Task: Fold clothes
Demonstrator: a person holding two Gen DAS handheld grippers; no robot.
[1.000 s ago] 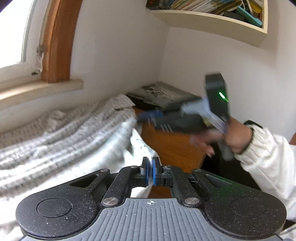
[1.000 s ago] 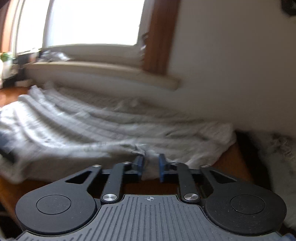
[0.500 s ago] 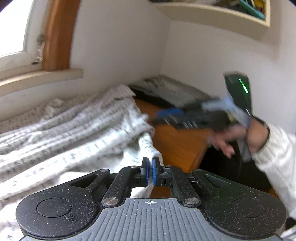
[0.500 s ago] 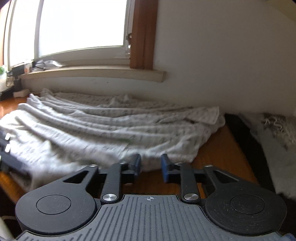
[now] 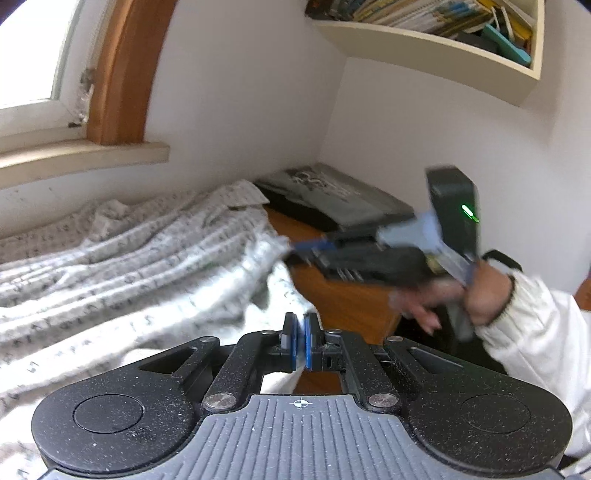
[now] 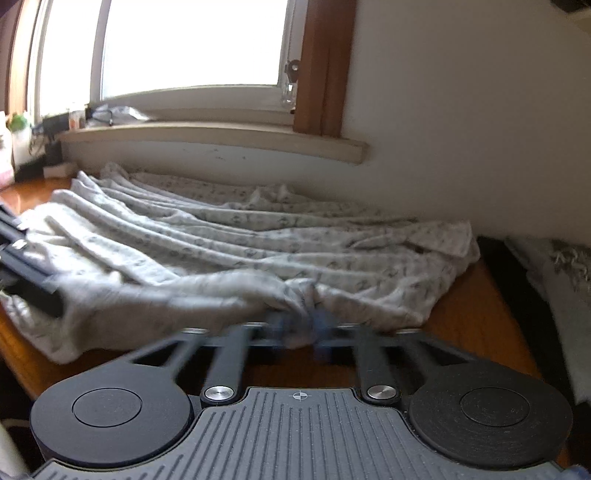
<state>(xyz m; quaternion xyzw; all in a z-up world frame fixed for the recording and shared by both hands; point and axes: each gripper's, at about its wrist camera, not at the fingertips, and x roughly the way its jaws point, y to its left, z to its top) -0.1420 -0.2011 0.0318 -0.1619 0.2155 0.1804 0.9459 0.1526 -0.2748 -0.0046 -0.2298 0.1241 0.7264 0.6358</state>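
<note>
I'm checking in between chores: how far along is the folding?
Barely started. Done: the patterned garment lies spread on the wooden table, no fold visible. In hand: the right gripper has pinched its near edge; the left gripper is shut. Left: every fold.

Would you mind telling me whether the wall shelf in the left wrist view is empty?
No, the shelf is packed with books lying along it.

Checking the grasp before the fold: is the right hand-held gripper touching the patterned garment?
Touching. In the right wrist view a bunched fold of the patterned garment sits pinched in the closing right hand-held gripper, though that spot is motion-blurred.
</note>
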